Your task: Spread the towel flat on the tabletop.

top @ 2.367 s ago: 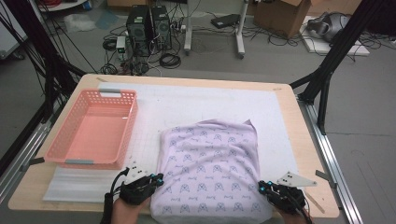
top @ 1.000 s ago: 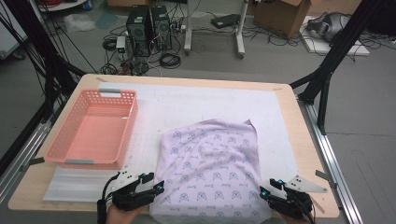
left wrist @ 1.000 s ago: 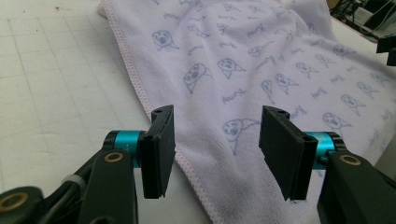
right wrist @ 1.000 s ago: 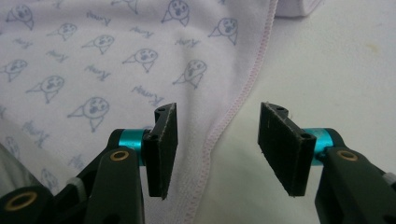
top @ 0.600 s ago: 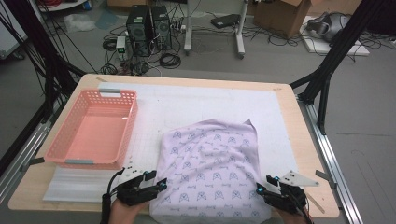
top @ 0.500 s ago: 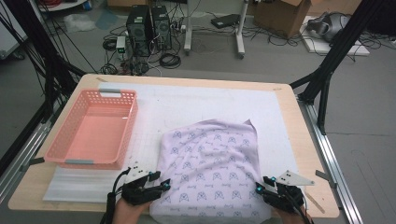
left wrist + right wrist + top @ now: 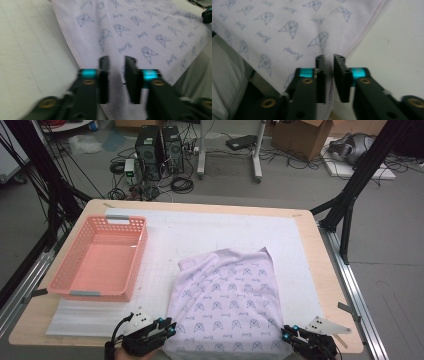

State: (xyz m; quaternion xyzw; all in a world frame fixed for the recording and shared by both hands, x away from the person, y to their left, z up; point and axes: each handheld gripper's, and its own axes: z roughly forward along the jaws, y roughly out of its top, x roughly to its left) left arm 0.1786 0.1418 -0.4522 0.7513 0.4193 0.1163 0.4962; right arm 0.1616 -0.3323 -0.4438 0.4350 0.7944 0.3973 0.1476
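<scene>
As both sets of jaws have just been closing, left gripper [image 7: 117, 75] and right gripper [image 7: 329, 72] pinch the pale lilac printed cloth [image 7: 225, 305] at its near corners, ready to lift.

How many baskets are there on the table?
1. The pink basket stands at the left side of the table, left of the patterned cloth. It looks empty.

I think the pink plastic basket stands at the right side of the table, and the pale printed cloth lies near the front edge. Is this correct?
Not fully. The pink plastic basket stands at the left side of the table, as the high view shows. The pale printed cloth does lie near the front edge.
</scene>
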